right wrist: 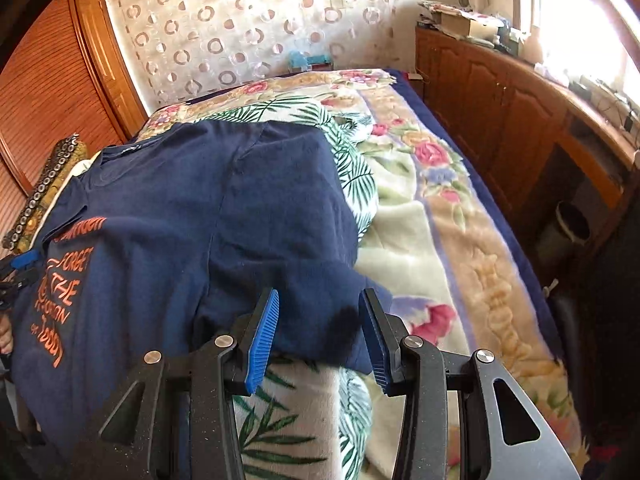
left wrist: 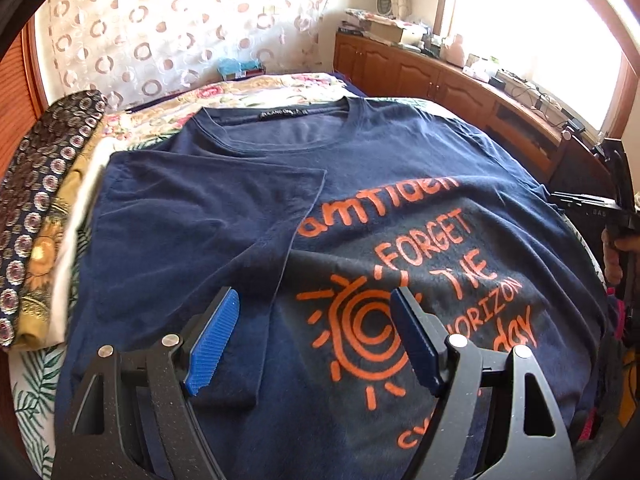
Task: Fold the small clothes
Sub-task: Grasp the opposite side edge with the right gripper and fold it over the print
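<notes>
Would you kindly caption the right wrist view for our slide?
Right gripper, jaws open, over the sleeve of a navy T-shirt on a floral blanket.

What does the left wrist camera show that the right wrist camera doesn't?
Only the left wrist view shows the shirt's orange sun print, its neck label, and one sleeve already folded across the chest.

Only the right wrist view shows the other sleeve still spread out, lying between the right gripper's open jaws, and the rose-patterned blanket beyond it.

Both show the navy T-shirt on the bed, the stack of folded clothes beside it, the circle-patterned curtain and the wooden cabinets.
</notes>
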A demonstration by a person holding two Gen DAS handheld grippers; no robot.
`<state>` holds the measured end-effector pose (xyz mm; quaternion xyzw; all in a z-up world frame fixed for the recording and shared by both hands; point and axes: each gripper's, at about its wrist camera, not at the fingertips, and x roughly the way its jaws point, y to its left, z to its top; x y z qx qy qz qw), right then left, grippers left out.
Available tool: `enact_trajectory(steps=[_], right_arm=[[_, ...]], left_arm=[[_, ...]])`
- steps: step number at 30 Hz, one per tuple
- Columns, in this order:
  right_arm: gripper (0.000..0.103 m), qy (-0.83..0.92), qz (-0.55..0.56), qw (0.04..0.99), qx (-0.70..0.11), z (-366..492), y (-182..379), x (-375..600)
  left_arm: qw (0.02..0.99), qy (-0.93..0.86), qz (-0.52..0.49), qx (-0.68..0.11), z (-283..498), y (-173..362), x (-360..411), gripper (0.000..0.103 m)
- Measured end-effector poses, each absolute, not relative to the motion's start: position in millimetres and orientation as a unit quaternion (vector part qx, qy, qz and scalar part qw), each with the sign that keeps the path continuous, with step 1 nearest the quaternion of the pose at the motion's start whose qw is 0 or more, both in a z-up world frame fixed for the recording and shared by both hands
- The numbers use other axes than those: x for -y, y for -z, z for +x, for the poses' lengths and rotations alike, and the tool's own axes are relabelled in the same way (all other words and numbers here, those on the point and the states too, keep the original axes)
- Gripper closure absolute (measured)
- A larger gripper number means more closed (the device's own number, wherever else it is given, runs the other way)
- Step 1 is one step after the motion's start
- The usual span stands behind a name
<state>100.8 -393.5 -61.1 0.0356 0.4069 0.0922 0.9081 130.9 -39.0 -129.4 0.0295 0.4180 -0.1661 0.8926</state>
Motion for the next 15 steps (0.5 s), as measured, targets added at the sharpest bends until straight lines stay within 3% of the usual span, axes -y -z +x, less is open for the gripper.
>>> enact_trajectory(steps=[6,10,13,15], right_arm=[[0.061,-0.106,0.057,0.906,-0.406,109,66,410],[0.075,-0.109,0.047,0.908,-0.401,109,70,406],[0.098,-0.085,0.01,0.915,-0.393,108,66,403],[0.099,-0.089,0.003,0.919,-0.383,105,61,403]], left_arm=[[0.89,0.159,0.043,-0.426,135,137,45,0.023],[0.888,0.156,0.054,-0.429,136,139,50,0.017],[0.884,0.156,0.079,-0.433,136,142,59,0.011],[0.884,0.154,0.078,-0.434,137,142,59,0.009]])
